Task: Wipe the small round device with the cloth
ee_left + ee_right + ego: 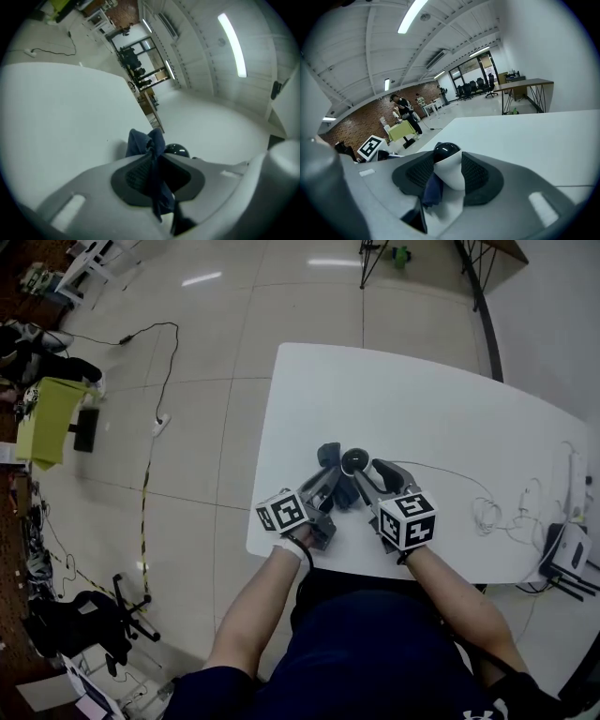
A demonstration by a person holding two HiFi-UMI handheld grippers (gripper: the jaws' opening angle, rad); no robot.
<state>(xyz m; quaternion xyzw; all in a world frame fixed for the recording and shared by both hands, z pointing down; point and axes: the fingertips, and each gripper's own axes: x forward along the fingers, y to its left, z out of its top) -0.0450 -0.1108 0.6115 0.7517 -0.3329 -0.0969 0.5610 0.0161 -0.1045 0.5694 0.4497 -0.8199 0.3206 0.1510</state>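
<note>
Cloth (140, 143): soft, crumpled navy fabric, pinched tight in the left gripper (153, 161), by the table (422, 418) front edge.
Device (445, 151): small, round, glossy black dome on a white body, clamped in the right gripper (449, 165), same table edge.

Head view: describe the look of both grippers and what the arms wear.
Both the left gripper and right gripper are grey moulded plastic with dark ribbed pads. Each carries a white cube printed with black square markers. The person wears a dark short-sleeved top.

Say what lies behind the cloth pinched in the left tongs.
The small round device shows only its glossy dark top behind the cloth; the rest is covered by cloth and left tongs.
</note>
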